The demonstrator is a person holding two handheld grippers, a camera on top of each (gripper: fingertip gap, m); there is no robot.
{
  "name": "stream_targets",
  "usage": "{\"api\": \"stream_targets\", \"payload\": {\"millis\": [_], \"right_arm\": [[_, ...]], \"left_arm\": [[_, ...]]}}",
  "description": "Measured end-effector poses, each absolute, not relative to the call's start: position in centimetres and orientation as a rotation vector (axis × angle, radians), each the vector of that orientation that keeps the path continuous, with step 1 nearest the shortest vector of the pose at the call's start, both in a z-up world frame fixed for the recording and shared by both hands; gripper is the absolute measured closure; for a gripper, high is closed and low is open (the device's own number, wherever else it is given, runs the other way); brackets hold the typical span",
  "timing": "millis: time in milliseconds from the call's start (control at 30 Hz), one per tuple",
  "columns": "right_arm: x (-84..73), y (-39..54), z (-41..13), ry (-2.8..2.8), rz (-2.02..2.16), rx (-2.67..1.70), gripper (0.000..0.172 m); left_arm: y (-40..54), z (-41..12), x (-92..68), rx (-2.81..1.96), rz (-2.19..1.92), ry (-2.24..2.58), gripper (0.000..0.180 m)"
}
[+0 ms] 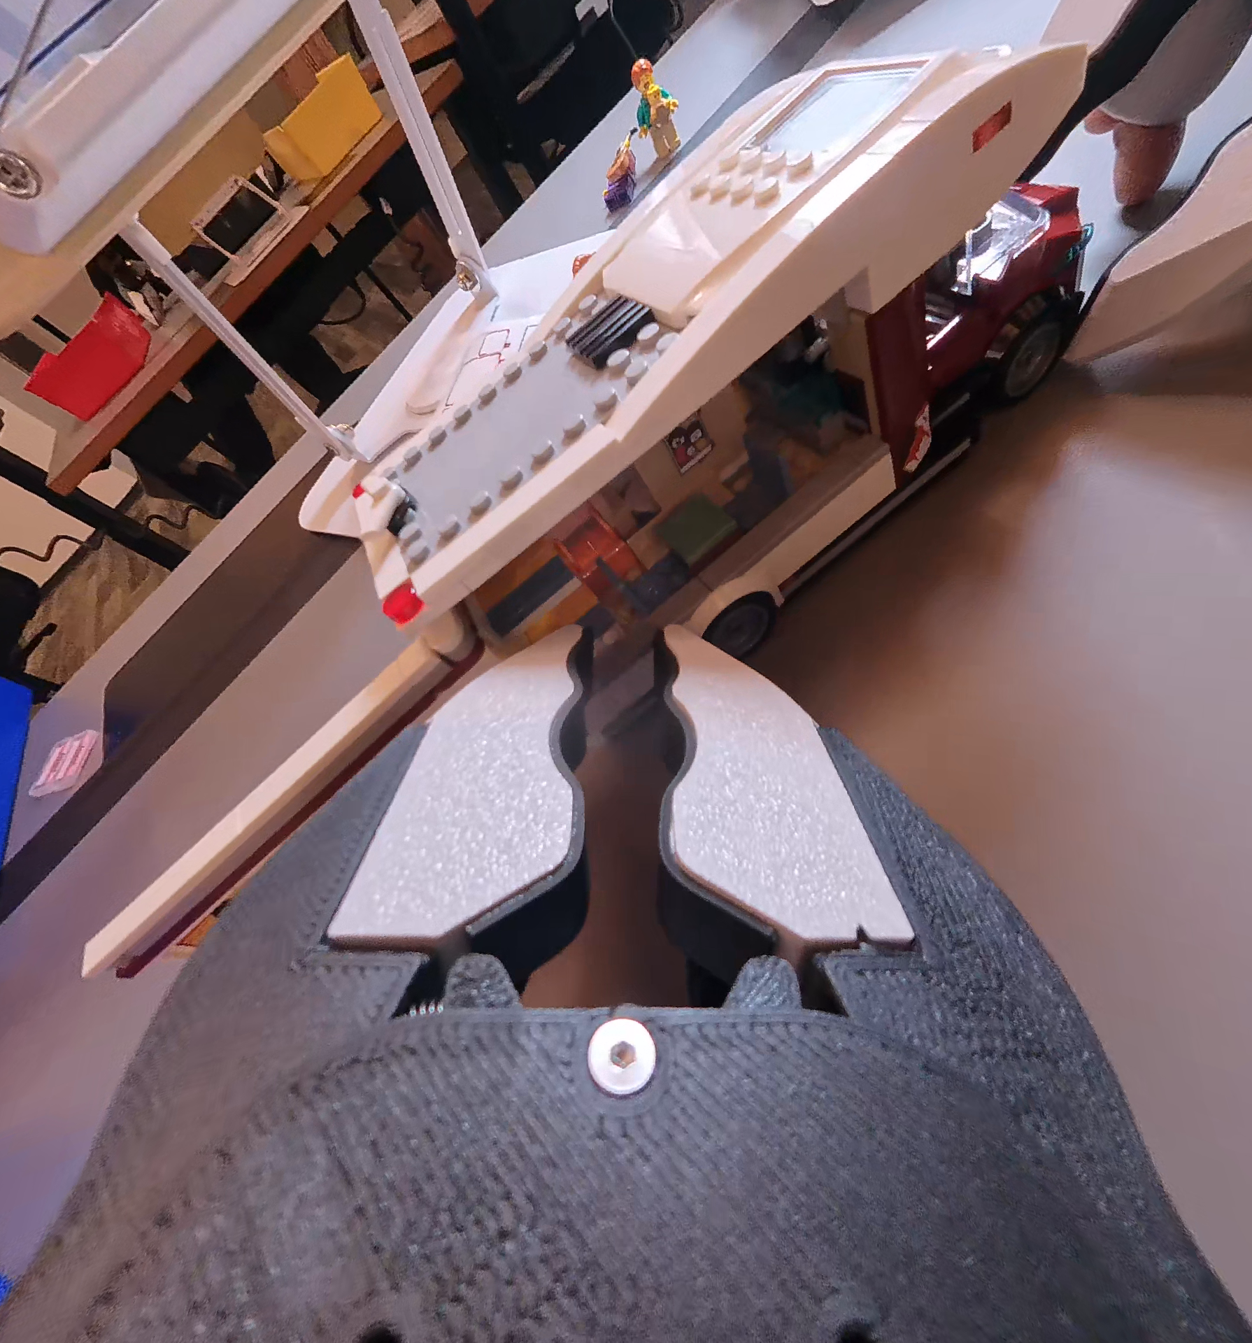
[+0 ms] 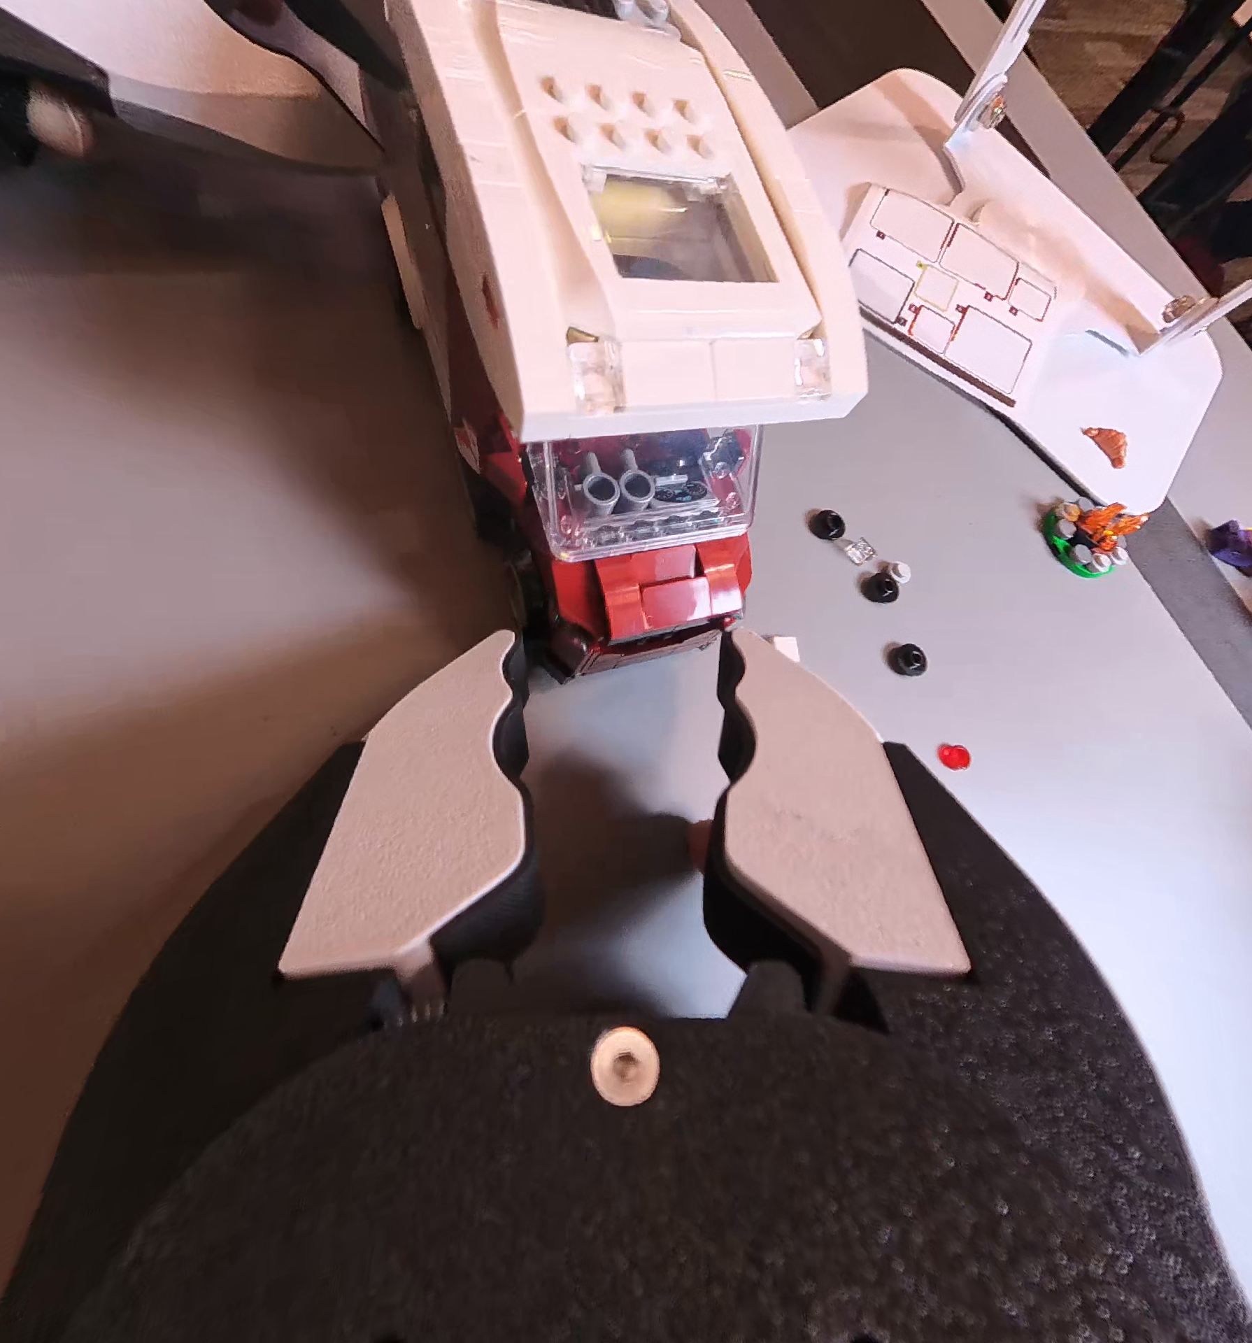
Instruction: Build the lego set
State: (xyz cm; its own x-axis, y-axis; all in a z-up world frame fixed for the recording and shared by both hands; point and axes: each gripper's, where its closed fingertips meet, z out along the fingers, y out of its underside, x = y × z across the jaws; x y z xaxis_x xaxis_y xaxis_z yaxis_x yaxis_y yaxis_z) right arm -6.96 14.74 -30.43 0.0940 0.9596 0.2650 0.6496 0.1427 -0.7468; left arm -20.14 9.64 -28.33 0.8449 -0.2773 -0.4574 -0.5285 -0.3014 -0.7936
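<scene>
left gripper [image 1: 623, 647]: fingers narrowly parted at the rear side of one toy brick camper van [image 1: 717, 407], grip unclear | right gripper [image 2: 619, 650]: spread, nothing between the pads, just before the van's dark-red nose [image 2: 670, 592]; long axis runs away from it | right of it: three black studs [image 2: 906, 660], one red stud [image 2: 955, 756] | one minifigure [image 1: 656, 109] beyond van | writing: none legible

Beyond the fingertips [image 1: 685, 643] of the left gripper [image 1: 623, 639], the toy camper [image 1: 681, 407] keeps its interior in shadow: the small coloured pieces under the raised roof blur together, and what lies between the narrow jaws cannot be told. Ahead of the right gripper [image 2: 619, 643], the camper's red nose [image 2: 652, 596] hides its underside. Top left of those fingers, a dark blurred shape [image 2: 20, 109] runs off the frame edge.
</scene>
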Motion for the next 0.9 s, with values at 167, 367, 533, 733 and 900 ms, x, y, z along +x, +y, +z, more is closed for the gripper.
{"api": "stream_targets", "payload": {"millis": [167, 367, 533, 733, 900], "right_arm": [[-6.6, 13.9, -30.2, -1.683, 0.535, -1.527, 0.120], [-3.9, 19.3, -24.4, -1.485, 0.735, -1.500, 0.123], [-2.8, 31.0, -24.1, -1.280, 0.569, -1.618, 0.138], [-5.7, 41.5, -25.7, -1.315, 0.392, -1.734, 0.139], [-7.6, 44.3, -27.3, -1.309, 0.404, -1.839, 0.138]], "left_arm": [[9.5, -28.3, -20.4, -1.900, 0.302, 0.595, 0.164], [8.5, -27.3, -20.1, -1.864, 0.216, 0.536, 0.163], [8.2, -26.3, -19.9, -1.823, 0.135, 0.481, 0.165], [7.7, -25.7, -20.5, -1.769, 0.173, 0.474, 0.168], [7.5, -25.1, -21.2, -1.752, 0.154, 0.427, 0.169]]}}
